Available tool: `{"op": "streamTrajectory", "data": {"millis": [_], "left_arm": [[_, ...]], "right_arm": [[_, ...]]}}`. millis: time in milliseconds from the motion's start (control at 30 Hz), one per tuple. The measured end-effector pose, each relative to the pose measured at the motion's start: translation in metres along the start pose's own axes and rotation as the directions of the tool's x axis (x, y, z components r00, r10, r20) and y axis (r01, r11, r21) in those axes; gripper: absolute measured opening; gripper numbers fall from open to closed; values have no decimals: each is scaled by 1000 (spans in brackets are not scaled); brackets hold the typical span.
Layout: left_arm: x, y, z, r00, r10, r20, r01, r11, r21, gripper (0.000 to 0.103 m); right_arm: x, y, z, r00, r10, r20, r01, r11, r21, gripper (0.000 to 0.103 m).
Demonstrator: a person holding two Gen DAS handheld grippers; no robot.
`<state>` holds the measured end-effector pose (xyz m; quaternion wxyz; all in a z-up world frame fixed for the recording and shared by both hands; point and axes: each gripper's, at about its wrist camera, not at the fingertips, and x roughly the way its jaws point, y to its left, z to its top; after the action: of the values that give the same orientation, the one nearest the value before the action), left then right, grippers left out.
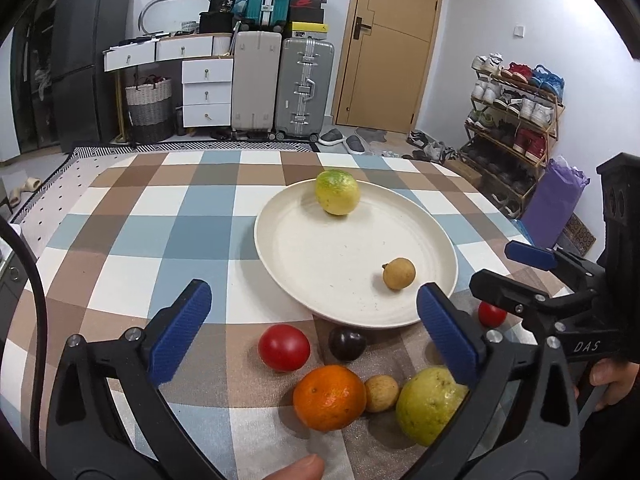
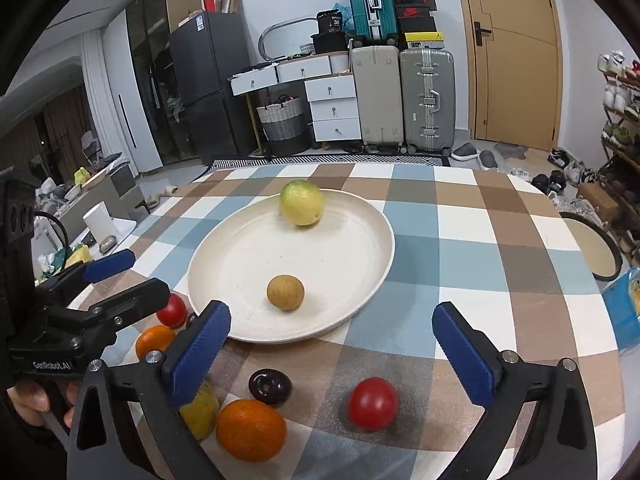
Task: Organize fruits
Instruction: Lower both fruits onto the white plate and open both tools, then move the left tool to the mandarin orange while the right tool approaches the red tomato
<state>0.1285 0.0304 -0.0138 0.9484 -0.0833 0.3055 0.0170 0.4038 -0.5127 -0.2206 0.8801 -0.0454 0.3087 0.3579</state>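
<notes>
Left wrist view shows the left gripper (image 1: 312, 320) with its blue-padded jaws wide apart and empty, held low over the near edge of the checked blue, brown and white tablecloth (image 1: 160, 216). Between and just beyond the fingers lie a red round tomato (image 1: 283, 347), a dark purple plum (image 1: 347, 344), a bright orange mandarin (image 1: 329, 397), a small tan longan (image 1: 381, 393) touching the mandarin's right side, and a yellow-green guava (image 1: 428, 404) partly behind the right finger. Farther off sits the round cream plate (image 1: 304, 264), holding a yellow-green lemon-like fruit (image 1: 337, 192) at its far rim and a second tan longan (image 1: 398, 274) near its right edge. At the right, the right gripper (image 1: 508, 268) is seen side-on, a second small red tomato (image 1: 491, 314) just beneath it.

Right wrist view has the right gripper's (image 2: 332, 332) jaws likewise spread and empty, the near rim of the plate (image 2: 360, 264) between its fingertips and a red tomato (image 2: 373, 403) below, close to the right finger.
</notes>
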Motion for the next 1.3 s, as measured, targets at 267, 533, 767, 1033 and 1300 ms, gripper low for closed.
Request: {"op": "streamTrajectory", "data": {"millis": [267,533,767,1033,1300], "left_arm": [[-7,5,-4,1000,18,-22,-18,1000,10,103],[-17,12,-20,998,39,-53,-37,999,21,103],[-14,11,-30,995,44,-89,-41,999,32,103],[-9,7,-31,992,38,-124,-34,999,38,103],[-9,-1,-32,991,42,-130,-32,997,75,103]], "right_arm": [[-8,-6,-1,1000,11,-10,-11,1000,-7,103],[-16,-17,-13,999,1,-38,-1,1000,-17,103],[-15,-28,-25,994,-29,-110,29,1000,-3,103],[-10,-35,-28,983,-91,-160,90,996,-13,103],[-5,-43,-31,975,-91,-204,94,996,8,103]]}}
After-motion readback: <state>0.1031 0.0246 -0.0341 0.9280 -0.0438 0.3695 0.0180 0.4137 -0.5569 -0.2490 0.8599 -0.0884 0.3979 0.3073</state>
